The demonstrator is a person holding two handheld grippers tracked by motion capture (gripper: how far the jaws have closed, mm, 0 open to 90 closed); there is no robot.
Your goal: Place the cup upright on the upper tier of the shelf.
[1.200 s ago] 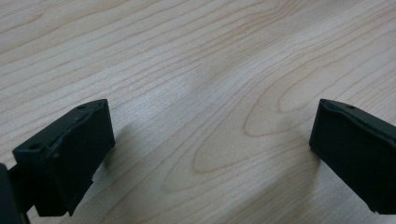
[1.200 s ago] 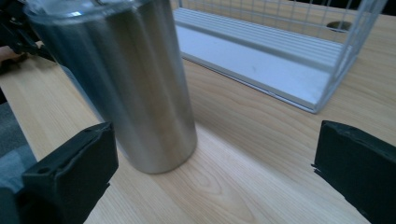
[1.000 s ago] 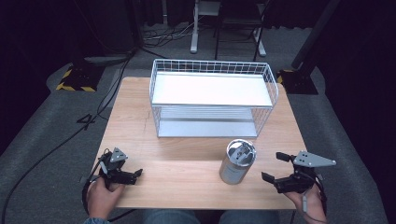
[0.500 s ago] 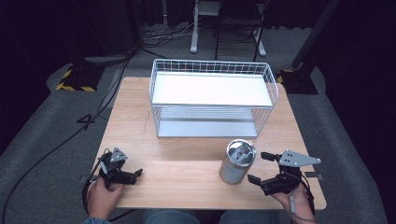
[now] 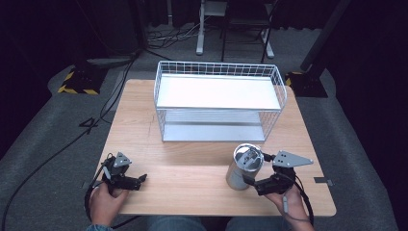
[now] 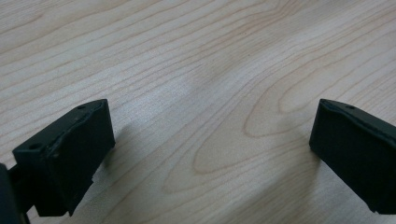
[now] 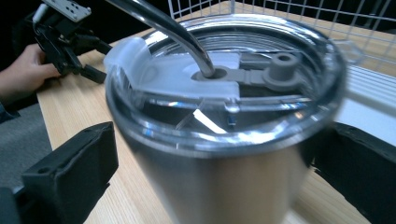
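A steel tumbler (image 5: 244,166) with a clear lid and a bent metal straw stands upright on the wooden table (image 5: 192,187), front right. My right gripper (image 5: 256,169) is open, one jaw on each side of the tumbler's body. In the right gripper view the tumbler (image 7: 224,140) sits close between the jaws of the right gripper (image 7: 215,175), and whether they touch it I cannot tell. My left gripper (image 5: 134,174) rests low at the front left, held in a hand. It is open, with bare wood between its jaws in the left gripper (image 6: 210,154) view.
A white wire rack (image 5: 219,65) with two flat shelves stands at the back middle of the table, just behind the tumbler. Dark floor, cables and stand legs surround the table. Bare wood lies between the two grippers.
My right gripper has moved left from the table's right edge, and its jaws now straddle the tumbler. The left gripper has stayed put.
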